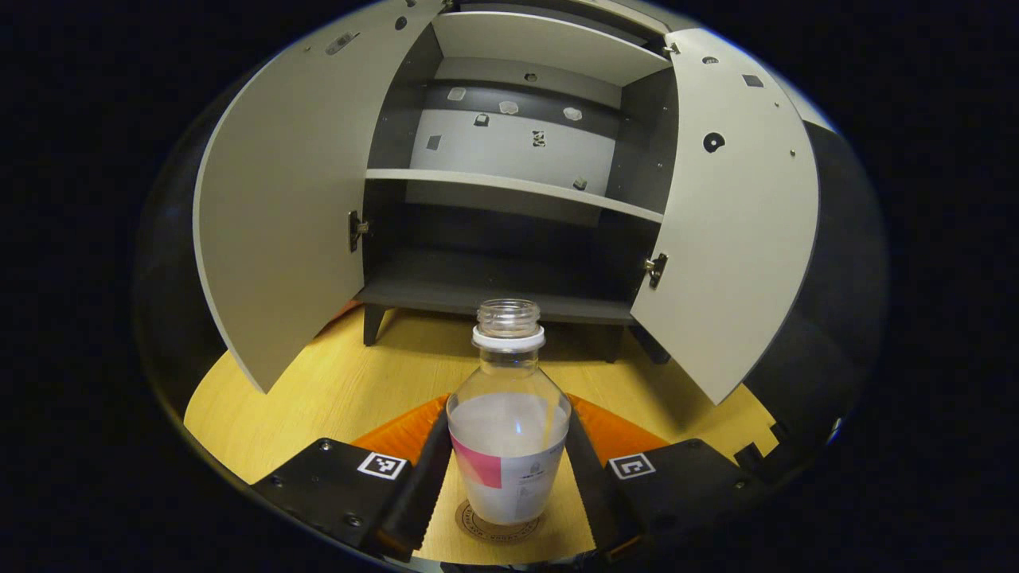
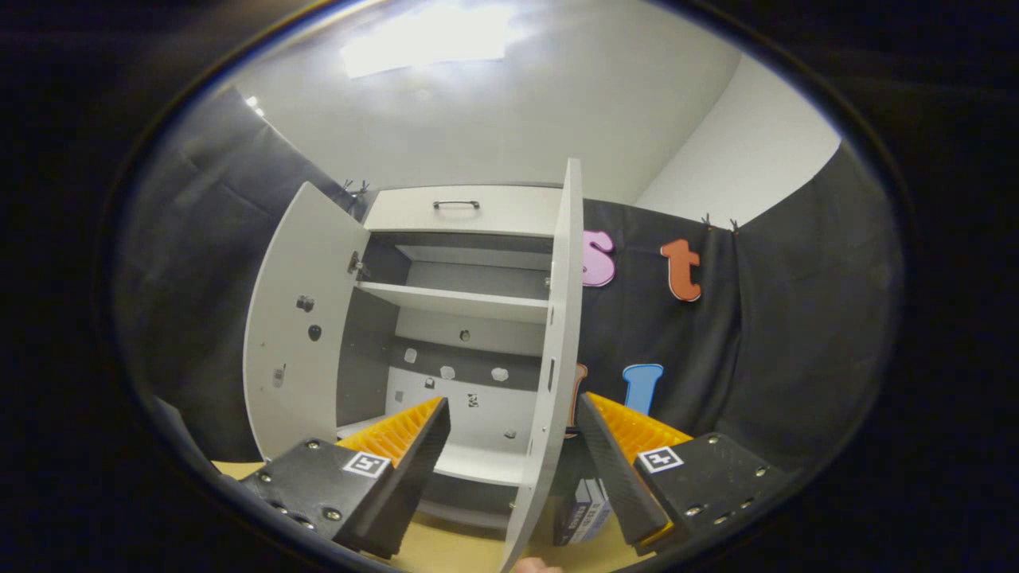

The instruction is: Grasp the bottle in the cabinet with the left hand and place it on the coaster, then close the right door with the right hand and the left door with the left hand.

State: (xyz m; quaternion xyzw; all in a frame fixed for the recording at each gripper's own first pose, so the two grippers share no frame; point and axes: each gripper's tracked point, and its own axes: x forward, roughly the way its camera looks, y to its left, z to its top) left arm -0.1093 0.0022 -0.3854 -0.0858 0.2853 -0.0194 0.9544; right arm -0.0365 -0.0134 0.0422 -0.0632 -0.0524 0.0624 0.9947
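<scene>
Bottle standing on the coaster, cabinet doors both open.

The capless bottle (image 1: 508,422) stands upright on the round coaster (image 1: 499,525) on the wooden table (image 1: 318,398), in front of the cabinet (image 1: 509,199). The left gripper (image 1: 503,477) has its jaws spread to either side of the bottle, close beside it; contact cannot be told. The left door (image 1: 286,207) and right door (image 1: 736,223) stand wide open. The right gripper (image 2: 513,469) has its jaws spread, the right door's edge (image 2: 553,358) between them, not pinched.

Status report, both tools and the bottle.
Left tool around clear uncapped plastic bottle, standing on round coaster. Right tool open, astride right grey door's edge. Both doors open.
</scene>
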